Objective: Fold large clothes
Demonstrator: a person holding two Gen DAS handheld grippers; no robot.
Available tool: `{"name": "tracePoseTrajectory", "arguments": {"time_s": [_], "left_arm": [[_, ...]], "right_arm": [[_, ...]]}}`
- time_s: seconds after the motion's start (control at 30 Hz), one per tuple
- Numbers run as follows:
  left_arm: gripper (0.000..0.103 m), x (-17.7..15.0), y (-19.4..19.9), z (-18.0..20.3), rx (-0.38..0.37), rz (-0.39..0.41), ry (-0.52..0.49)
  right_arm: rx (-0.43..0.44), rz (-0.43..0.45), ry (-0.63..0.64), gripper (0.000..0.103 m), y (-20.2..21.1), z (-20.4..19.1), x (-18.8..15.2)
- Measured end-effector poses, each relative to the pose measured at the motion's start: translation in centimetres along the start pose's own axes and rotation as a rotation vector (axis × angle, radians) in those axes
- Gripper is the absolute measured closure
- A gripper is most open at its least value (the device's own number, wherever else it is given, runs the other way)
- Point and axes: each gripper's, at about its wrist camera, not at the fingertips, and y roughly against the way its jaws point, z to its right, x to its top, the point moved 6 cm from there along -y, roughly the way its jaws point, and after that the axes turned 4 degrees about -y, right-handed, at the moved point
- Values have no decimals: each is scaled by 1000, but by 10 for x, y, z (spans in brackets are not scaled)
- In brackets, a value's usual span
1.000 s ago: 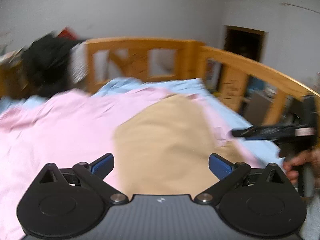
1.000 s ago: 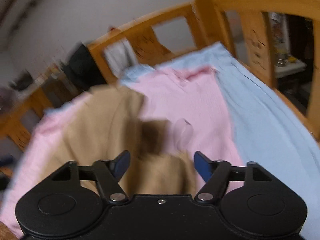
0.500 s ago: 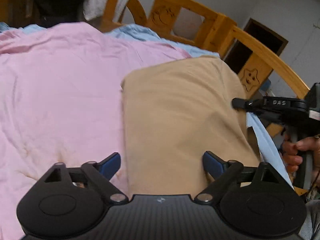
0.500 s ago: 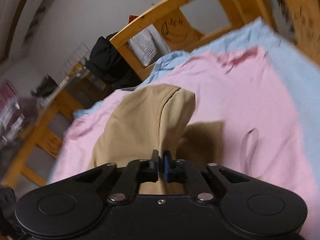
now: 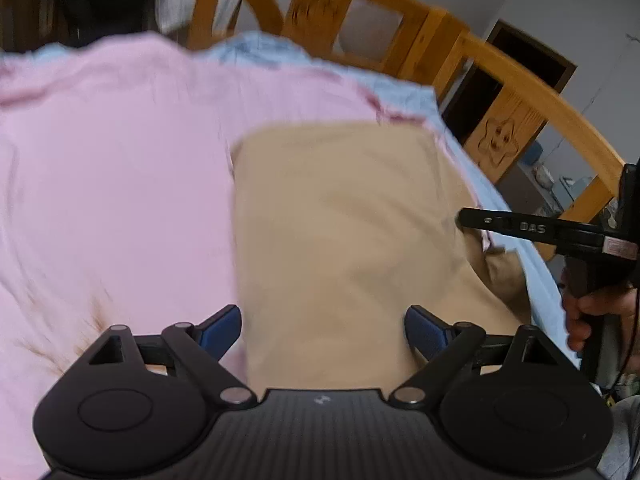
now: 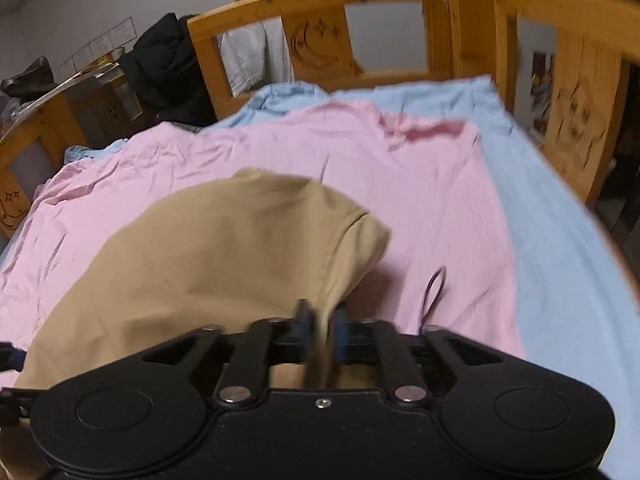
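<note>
The tan garment (image 5: 344, 240) is spread on the pink sheet (image 5: 112, 184) of a bed with a wooden frame (image 6: 320, 28); a light blue sheet (image 6: 568, 280) lies under the pink one. The garment seems partly folded already, though how many layers there are cannot be told.

The left tongs (image 5: 322, 330) are held wide apart, with the near edge of the garment lying between the blue pads (image 5: 220, 330) but not pressed by them. In the right wrist view, a bunched fold of the tan cloth runs up between the right tongs (image 6: 320, 330). These jaws are opening at this moment, but the cloth is still seen between the narrow gap, and the pads appear still to touch it.

Several risks are judged from this position:

- If the right tongs open further while the fold is lifted, the cloth may slip out early and drop in a heap, so that the fold line would be lost.
- The raised part near the sleeve seam (image 6: 348, 224) is already rounded and loose; if it is released without being laid flat, wrinkles may be trapped inside the fold.
- If the left tongs are closed low on the edge, the pink sheet could be caught together with the garment and pulled up.
- A thin dark loop (image 6: 434, 292) lies on the pink sheet just beside the right tongs. What it is cannot be told, but it could be snagged.
</note>
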Motion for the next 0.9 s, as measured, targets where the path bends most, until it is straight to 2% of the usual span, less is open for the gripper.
{"name": "tracePoseTrajectory", "arguments": {"time_s": [0.07,0.1,0.17,0.23,0.3,0.37,0.43,0.5,0.63,0.77,0.9], "left_arm": [[8,9,16,-1,6,69,-27],[7,15,22,-3,14,109,-29],[3,29,28,-9,66,175,-12],[2,43,21,-19,133,185,23],[2,53,3,-26,154,166,24],[2,58,-20,-31,190,123,15],[0,56,-41,-35,219,98,22],[0,51,-53,-39,216,115,62],[0,46,-68,-39,215,107,106],[0,43,-75,-33,261,107,53],[1,49,-63,-28,258,106,11]], "right_arm": [[-14,46,10,57,15,-4,10],[-19,73,20,53,21,-8,16],[-38,125,62,39,26,-21,26],[-55,191,141,38,23,-42,34],[-57,219,204,38,11,-62,40],[-48,212,254,38,-6,-76,42],[-79,200,334,37,-27,-83,39],[-118,179,403,37,-47,-82,32],[-110,122,342,37,-72,-62,22],[-85,104,281,37,-89,-51,13],[-71,87,287,37,-84,-52,17]]}}
